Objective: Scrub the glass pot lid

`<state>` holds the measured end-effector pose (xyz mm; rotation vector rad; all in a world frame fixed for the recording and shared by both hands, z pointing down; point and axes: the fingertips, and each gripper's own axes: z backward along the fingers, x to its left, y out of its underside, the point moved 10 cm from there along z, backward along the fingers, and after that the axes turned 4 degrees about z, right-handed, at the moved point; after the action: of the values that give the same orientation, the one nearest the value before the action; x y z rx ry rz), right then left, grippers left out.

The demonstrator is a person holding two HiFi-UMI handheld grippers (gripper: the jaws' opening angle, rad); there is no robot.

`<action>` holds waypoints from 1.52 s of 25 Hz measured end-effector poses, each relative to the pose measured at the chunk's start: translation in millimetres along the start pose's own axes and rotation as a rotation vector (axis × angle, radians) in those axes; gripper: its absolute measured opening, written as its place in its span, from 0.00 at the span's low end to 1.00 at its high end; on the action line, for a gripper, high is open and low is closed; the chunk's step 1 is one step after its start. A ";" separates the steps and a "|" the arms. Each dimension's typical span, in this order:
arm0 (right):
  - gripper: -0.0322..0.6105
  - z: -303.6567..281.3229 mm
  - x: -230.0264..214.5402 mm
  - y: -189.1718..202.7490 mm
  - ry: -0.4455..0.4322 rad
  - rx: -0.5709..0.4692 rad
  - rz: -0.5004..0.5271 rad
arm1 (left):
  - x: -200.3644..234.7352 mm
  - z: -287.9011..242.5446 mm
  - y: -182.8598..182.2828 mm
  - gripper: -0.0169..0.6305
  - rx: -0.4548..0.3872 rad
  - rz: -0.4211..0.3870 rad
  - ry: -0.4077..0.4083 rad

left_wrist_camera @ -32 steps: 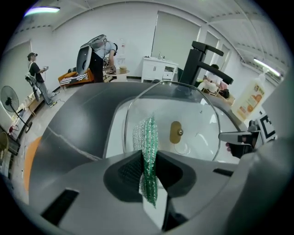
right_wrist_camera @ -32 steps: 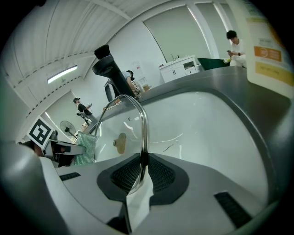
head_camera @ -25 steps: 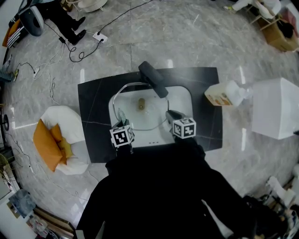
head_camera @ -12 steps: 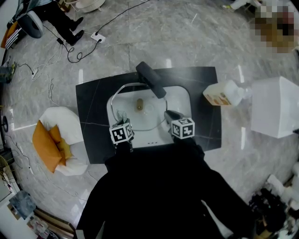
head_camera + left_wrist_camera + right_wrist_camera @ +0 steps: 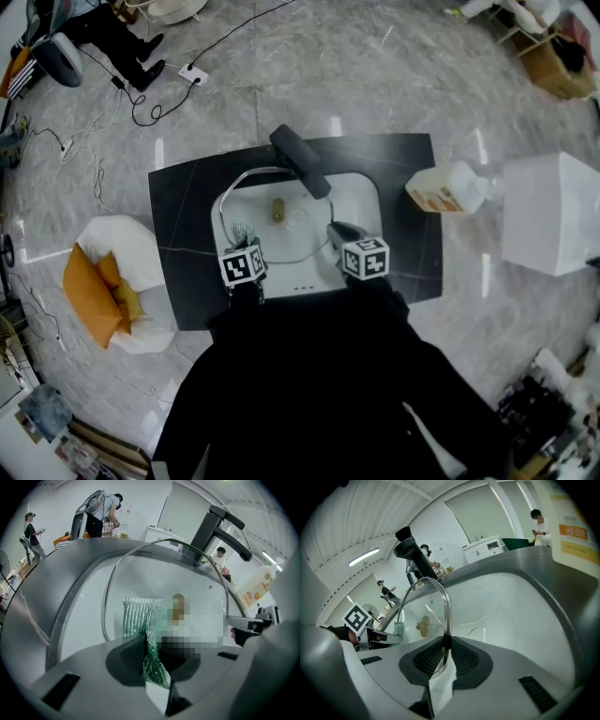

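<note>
1. Scrubbing step: our right tool (image 5: 446, 651) clamps the rim of the round glass pot lid (image 5: 424, 604), upright in the white sink basin (image 5: 511, 606).
2. Our left tool (image 5: 151, 656) pinches a green mesh scrub pad (image 5: 136, 616) at the glass; next, stroke across.
3. The black faucet (image 5: 300, 161) overhanging the basin may limit reach.

Test lab or demo floor, not a real kitchen: a free-standing dark counter (image 5: 183, 281) with a white sink (image 5: 366, 202) and black faucet (image 5: 300, 161) sits alone mid-room on a polished marble floor (image 5: 375, 75). Power strip (image 5: 197, 71) and loose cables (image 5: 141, 117) at 11 o'clock, white beanbag (image 5: 108, 246) with orange cushions (image 5: 89, 295) at 9, plain white box (image 5: 548, 211) at 3. Left gripper view: people (image 5: 101, 510) standing about an open room, white cabinets (image 5: 161, 535) at the back. Right gripper view: ceiling strip light (image 5: 364, 557)
</note>
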<state>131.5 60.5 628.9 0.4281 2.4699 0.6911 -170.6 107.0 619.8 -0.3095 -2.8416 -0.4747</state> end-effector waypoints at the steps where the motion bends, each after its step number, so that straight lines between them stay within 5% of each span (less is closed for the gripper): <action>1: 0.13 -0.2 -0.4 0.1 0.001 0.000 -0.001 | 0.0 -0.8 -0.2 0.12 0.001 -0.001 0.001; 38: 0.13 2.3 0.2 -0.6 -0.010 -0.009 -0.005 | -25.2 -18.4 23.9 0.12 0.087 -0.028 0.059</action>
<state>132.5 61.1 626.8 0.4204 2.4568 0.6960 -137.1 118.5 636.8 -0.2364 -2.8023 -0.3586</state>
